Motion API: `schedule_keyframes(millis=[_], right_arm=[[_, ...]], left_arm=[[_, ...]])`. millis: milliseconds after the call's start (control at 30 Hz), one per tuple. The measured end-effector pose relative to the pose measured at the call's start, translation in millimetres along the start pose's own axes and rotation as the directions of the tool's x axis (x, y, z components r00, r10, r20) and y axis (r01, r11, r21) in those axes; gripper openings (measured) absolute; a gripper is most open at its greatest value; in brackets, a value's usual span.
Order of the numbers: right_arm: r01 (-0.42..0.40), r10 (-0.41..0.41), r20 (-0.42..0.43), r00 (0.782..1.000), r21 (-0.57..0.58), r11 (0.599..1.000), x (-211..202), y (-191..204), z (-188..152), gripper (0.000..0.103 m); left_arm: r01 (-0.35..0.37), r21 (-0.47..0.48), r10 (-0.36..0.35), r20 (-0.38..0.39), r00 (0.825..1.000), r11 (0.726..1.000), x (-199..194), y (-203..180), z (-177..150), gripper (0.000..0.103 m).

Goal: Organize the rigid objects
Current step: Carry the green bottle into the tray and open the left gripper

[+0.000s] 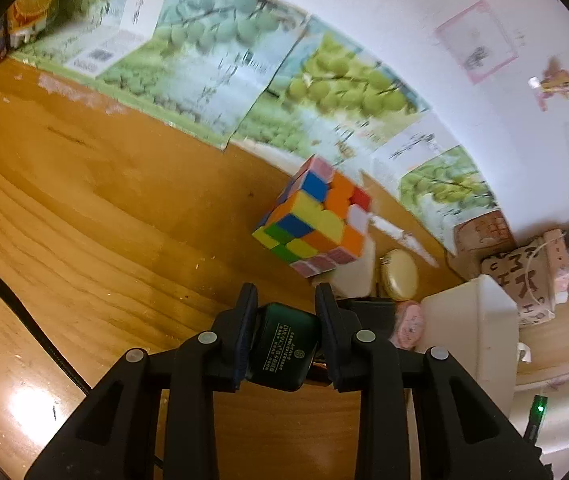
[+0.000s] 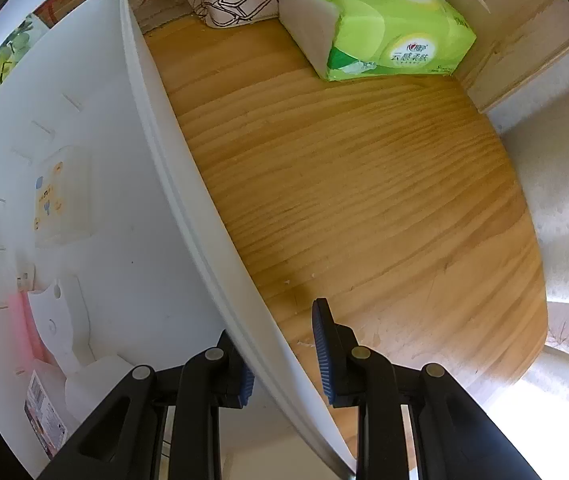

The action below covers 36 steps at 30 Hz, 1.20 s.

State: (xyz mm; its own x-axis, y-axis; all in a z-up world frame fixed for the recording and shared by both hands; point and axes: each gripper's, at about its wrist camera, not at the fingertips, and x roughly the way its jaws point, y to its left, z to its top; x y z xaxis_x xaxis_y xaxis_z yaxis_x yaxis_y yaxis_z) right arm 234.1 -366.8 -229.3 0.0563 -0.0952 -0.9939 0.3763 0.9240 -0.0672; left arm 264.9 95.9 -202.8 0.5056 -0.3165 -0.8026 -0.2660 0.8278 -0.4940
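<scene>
Sorting of loose hard items into a white bin (image 2: 152,128), judged partly done. Already inside the bin, against its far inner wall in the right wrist view: a pale card with yellow stickers (image 2: 60,196), a white holder (image 2: 60,320), something pink (image 2: 24,328) beside it, and a labelled packet (image 2: 40,412) nearest the camera. Still outside the bin, on the wooden table (image 1: 84,200) near the bin's outer corner in the left wrist view: a scrambled puzzle cube (image 1: 312,216) tilted on a white block (image 1: 352,276), a cream round case (image 1: 400,276) and a small pink piece (image 1: 408,324) just beside the bin's wall. Left gripper (image 1: 285,294) pressed together on a dark green box (image 1: 284,344), pinched at its two sides and carried clear of the table, outside the bin and close to its near corner; not yet over the opening. Right gripper (image 2: 276,328) pointing down astride the bin's side wall, one pad inside and one outside; inner pad against the plastic, outer pad with a sliver of wood showing beside it, so not determinable whether truly clamped or merely straddling; probably steadying the bin. Green tissue pack (image 2: 384,28) well apart from the bin, beyond its far end, likely no part of the job. Left to do, as a judgement: green box into the bin, then cube, case and pink piece.
</scene>
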Motion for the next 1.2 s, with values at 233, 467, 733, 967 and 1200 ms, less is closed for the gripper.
schedule_keyframes(millis=[233, 467, 733, 967, 1200], right_arm=[[-0.035, 0.035, 0.033, 0.999, -0.007, 0.999, -2, 1, -11, 0.024], [-0.074, 0.075, 0.049, 0.996, -0.029, 0.997, -1, 3, -22, 0.021], [-0.12, 0.123, 0.046, 0.991, -0.07, 0.99, -4, -2, -35, 0.021], [-0.135, 0.14, 0.029, 0.99, -0.133, 0.982, -5, -8, -61, 0.021], [-0.16, 0.165, 0.002, 0.986, -0.239, 0.958, -7, -6, -71, 0.021]], left_arm=[[0.041, 0.07, -0.047, 0.075, 0.996, 0.997, -38, -14, -13, 0.032], [0.057, 0.129, -0.073, 0.122, 0.99, 0.99, -73, -33, -38, 0.032], [0.113, 0.17, -0.137, 0.14, 0.981, 0.979, -104, -59, -76, 0.032], [0.161, 0.206, -0.195, 0.158, 0.968, 0.965, -119, -89, -104, 0.032], [0.211, 0.219, -0.253, 0.186, 0.949, 0.953, -126, -117, -127, 0.032]])
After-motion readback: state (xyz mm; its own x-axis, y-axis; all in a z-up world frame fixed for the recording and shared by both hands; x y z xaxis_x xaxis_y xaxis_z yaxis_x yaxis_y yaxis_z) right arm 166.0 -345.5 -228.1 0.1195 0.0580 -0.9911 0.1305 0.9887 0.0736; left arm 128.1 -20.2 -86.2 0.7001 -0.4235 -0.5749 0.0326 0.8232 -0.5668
